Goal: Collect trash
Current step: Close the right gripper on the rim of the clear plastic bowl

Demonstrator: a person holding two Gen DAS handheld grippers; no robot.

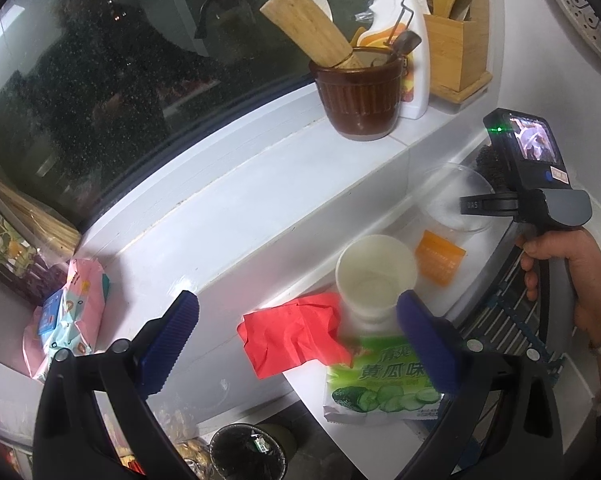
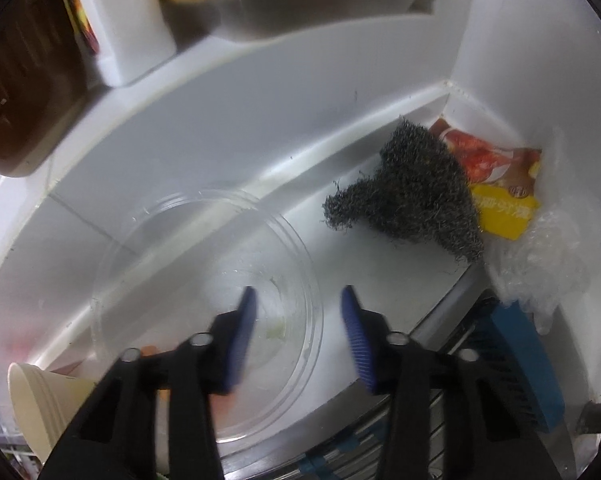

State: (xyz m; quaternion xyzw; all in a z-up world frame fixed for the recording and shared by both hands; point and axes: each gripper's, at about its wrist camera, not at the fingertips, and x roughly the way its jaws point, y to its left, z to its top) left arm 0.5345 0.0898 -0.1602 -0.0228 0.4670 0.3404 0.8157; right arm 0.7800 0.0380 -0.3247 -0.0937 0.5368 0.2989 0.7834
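My left gripper (image 1: 296,312) is open above the white counter. Below it lie a crumpled red napkin (image 1: 292,336), a white paper cup (image 1: 374,276) on its side and a green cucumber-print snack packet (image 1: 380,388). An orange sachet (image 1: 440,258) lies beyond the cup. My right gripper (image 2: 298,300) hangs over a clear plastic bowl (image 2: 172,248). The bowl's right rim runs between its blue pads, which stand apart and do not press on it. In the back corner sit a red and yellow wrapper (image 2: 496,176) and crumpled clear plastic (image 2: 548,256).
A black lined bin (image 1: 248,452) stands below the counter edge. A brown utensil pot (image 1: 358,96) and a white bottle (image 1: 400,20) stand on the sill. Steel wool (image 2: 412,196) and a blue brush (image 2: 524,360) lie near the drain rack (image 1: 512,308). A pink packet (image 1: 72,312) lies left.
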